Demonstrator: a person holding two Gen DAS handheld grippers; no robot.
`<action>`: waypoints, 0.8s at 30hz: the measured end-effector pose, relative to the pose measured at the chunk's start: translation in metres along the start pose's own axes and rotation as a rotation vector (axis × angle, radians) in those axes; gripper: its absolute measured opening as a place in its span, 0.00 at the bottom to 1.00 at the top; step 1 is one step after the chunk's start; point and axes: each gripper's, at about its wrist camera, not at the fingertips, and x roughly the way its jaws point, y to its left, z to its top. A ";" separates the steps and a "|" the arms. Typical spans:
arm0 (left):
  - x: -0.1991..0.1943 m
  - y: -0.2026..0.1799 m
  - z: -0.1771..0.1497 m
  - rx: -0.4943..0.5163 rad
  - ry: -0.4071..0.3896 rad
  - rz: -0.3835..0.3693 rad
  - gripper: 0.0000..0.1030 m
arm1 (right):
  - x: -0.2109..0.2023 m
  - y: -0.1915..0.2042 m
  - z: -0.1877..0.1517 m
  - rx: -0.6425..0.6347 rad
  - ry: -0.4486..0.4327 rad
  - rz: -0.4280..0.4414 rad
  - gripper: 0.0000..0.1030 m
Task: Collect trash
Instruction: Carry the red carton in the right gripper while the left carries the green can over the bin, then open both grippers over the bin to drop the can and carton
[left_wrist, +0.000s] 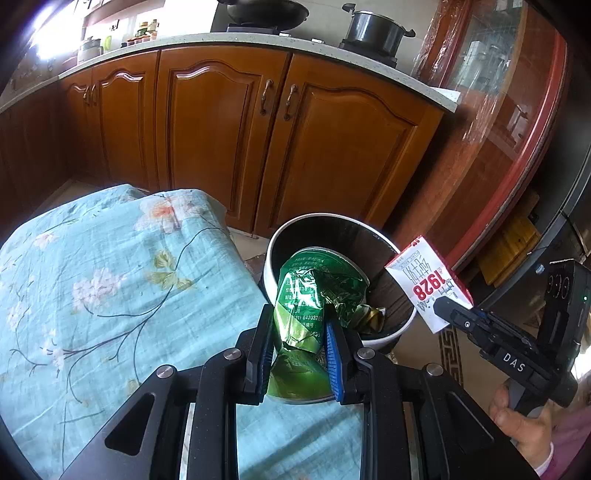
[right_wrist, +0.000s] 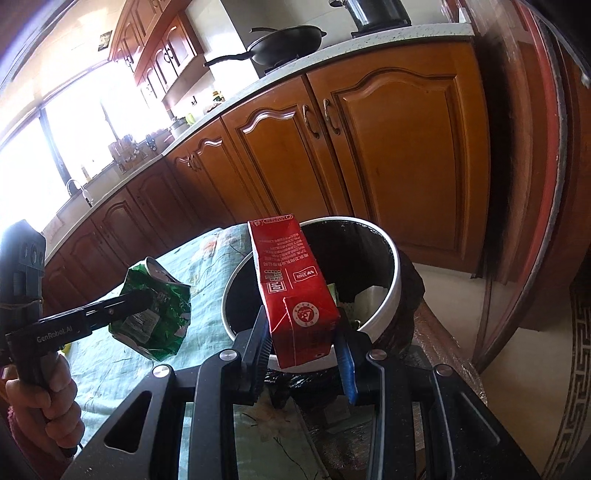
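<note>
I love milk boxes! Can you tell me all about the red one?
The milk carton is a small cardboard box, red on some sides with white print, white on another with a big red 1928. It looks whole, not squashed. The right gripper pinches its lower end, holding it tilted in the air by the white bin.

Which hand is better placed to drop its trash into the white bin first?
Right, probably. The right gripper holds the red milk carton over the round white-rimmed bin. The left gripper holds the crushed green can above the floral tablecloth, beside the bin.
</note>
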 end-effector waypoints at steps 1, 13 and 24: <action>0.003 -0.002 0.002 0.000 0.001 -0.003 0.23 | 0.000 0.000 0.001 0.000 -0.001 -0.003 0.31; 0.030 -0.019 0.017 0.014 0.013 0.002 0.23 | 0.006 -0.003 0.018 -0.031 -0.007 -0.028 0.31; 0.055 -0.029 0.026 0.019 0.037 0.020 0.23 | 0.021 -0.004 0.030 -0.066 0.018 -0.044 0.31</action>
